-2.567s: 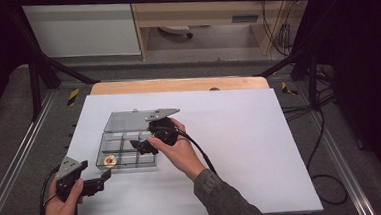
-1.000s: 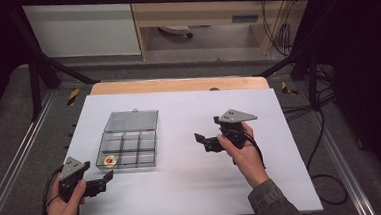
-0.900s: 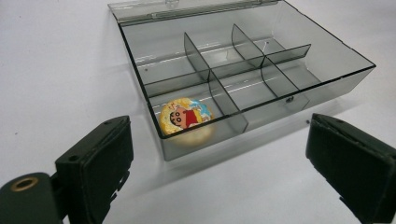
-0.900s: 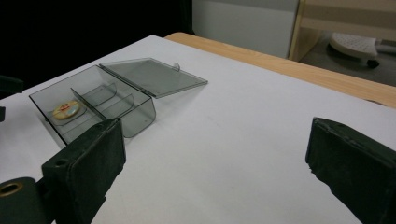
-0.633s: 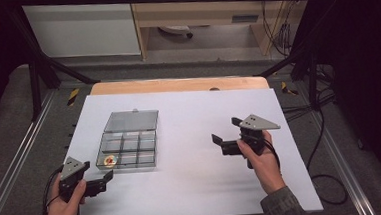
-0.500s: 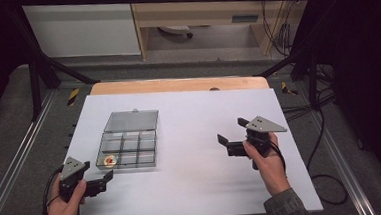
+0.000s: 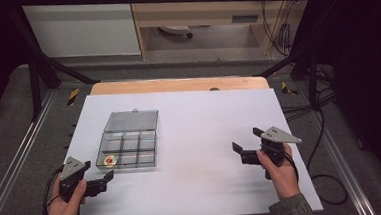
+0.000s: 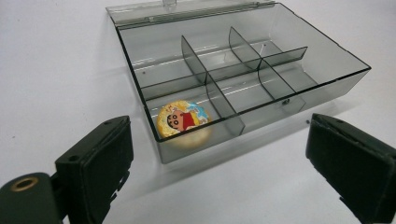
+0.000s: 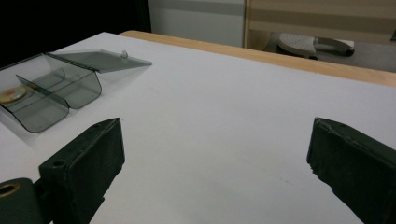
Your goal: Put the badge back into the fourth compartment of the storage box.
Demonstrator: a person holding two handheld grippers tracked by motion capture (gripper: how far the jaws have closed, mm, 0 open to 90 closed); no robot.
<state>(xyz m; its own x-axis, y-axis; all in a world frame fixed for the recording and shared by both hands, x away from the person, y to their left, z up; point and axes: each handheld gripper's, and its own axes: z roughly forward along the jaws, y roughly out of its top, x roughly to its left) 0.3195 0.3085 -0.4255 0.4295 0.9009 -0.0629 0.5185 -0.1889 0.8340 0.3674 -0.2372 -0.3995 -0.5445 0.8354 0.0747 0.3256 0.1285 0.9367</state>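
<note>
No word, number or brand can be read anywhere; the one printed mark is a cartoon boy in a red shirt on the round yellow badge (image 8: 182,120) lying in a near corner compartment of the smoky transparent plastic compartment box (image 8: 322,56).

A white-topped table (image 7: 200,137) with a wooden far edge stands on grey floor (image 7: 214,41) (dark at the sides), a pale cabinet (image 7: 81,29) beyond.
</note>
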